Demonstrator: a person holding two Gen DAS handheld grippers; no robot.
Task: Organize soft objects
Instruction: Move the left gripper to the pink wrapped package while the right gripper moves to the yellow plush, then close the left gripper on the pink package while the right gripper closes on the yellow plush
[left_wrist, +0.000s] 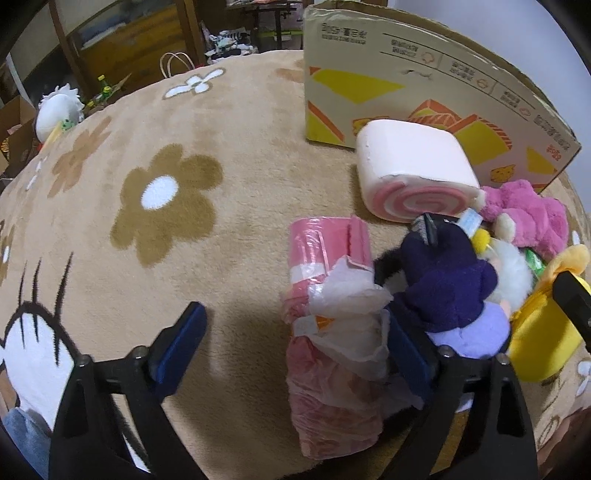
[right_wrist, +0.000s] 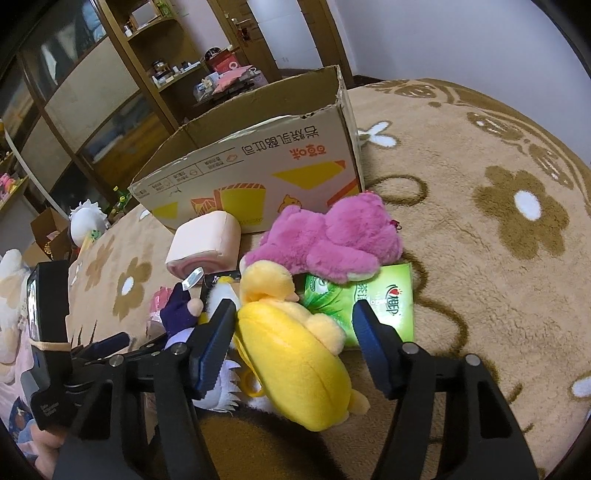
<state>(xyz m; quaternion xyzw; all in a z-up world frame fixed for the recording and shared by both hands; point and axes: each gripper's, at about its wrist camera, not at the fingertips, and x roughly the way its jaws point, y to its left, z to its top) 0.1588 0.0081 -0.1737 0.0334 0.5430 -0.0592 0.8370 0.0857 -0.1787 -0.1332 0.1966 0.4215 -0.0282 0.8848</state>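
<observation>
My left gripper (left_wrist: 295, 332) is open over the beige flower rug; a roll of pink plastic bags (left_wrist: 328, 295) lies between its jaws, nearer the right finger. A purple plush doll (left_wrist: 454, 288) lies just right of that finger. My right gripper (right_wrist: 291, 325) is open around a yellow plush duck (right_wrist: 295, 343). Behind the duck lie a pink plush bear (right_wrist: 332, 236), a green tissue pack (right_wrist: 373, 299) and a pink swirl-roll cushion (right_wrist: 207, 240), which also shows in the left wrist view (left_wrist: 413, 170). An open cardboard box (right_wrist: 258, 158) stands behind them.
A white plush (left_wrist: 59, 110) sits at the rug's far left edge near a small carton. Wooden cabinets and shelves (right_wrist: 110, 92) stand behind the box. The left gripper's body (right_wrist: 51, 332) shows at the left of the right wrist view.
</observation>
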